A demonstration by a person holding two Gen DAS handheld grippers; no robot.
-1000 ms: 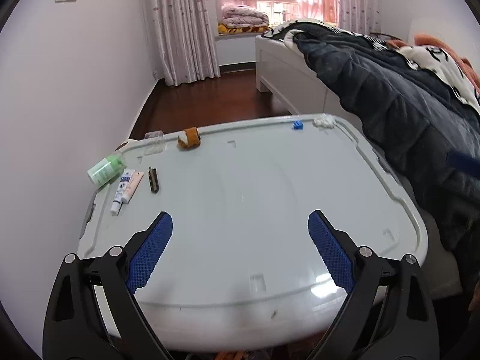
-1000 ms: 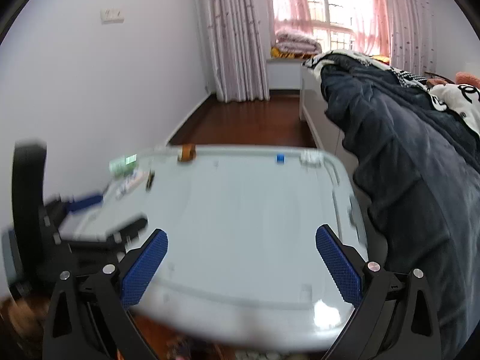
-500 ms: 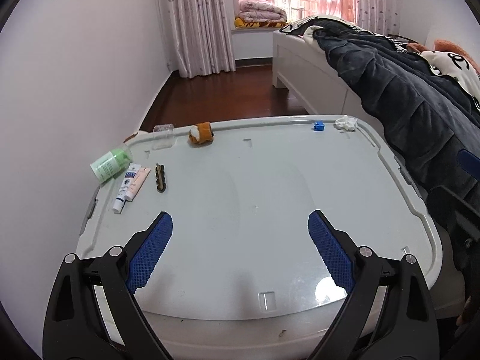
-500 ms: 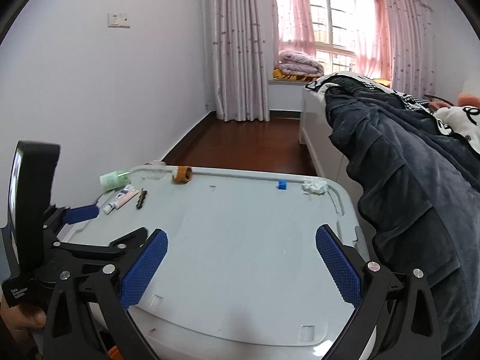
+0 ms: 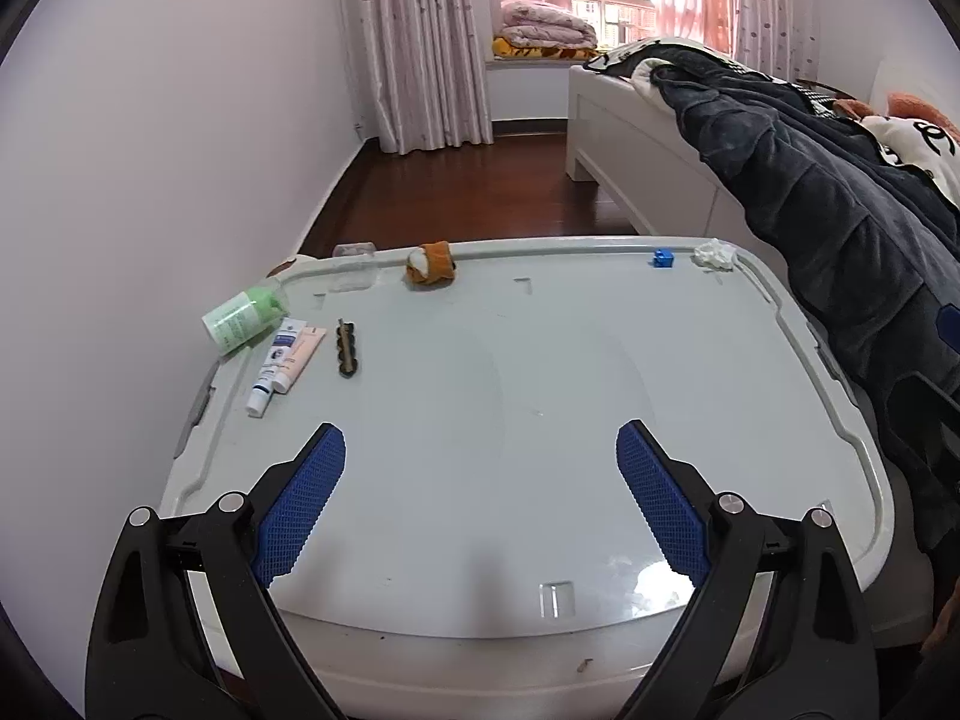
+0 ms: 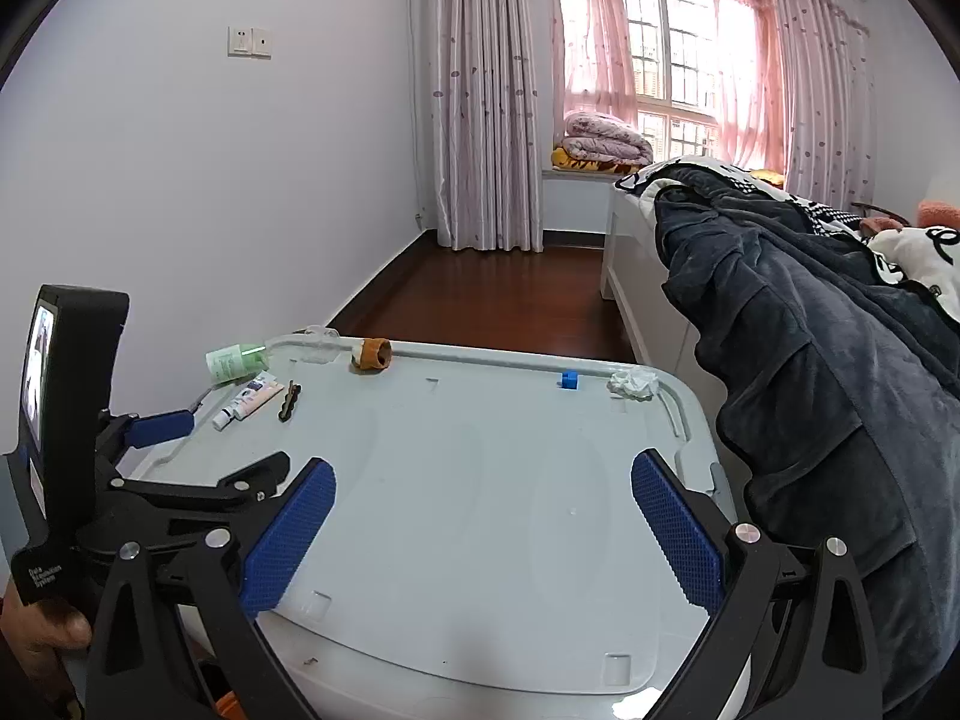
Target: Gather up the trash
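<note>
Left wrist view first: the left gripper hangs over the near half of a pale grey bin lid, its blue pads spread wide with nothing between them. Beyond its left pad, along the lid's left edge, lie two small tubes side by side, a dark ridged clip just to their right, and a green bottle on its side, jutting over the rim. Farther on, against the far edge, sits an orange-and-white rolled scrap, with a clear plastic cup at the far left corner. At the far right corner rests a crumpled white tissue — the trash — just beside a small blue block, the two near each other but not touching.

From the right wrist view, the right gripper is likewise released and empty above the lid's near edge — the left gripper's body and screen show at the left, held in a hand. The tissue lies well ahead on the lid's far right corner. A dark blue blanket hangs off the white bed to the right, close against the bin. Behind it all are dark wood floor, pink curtains and a bright window.
</note>
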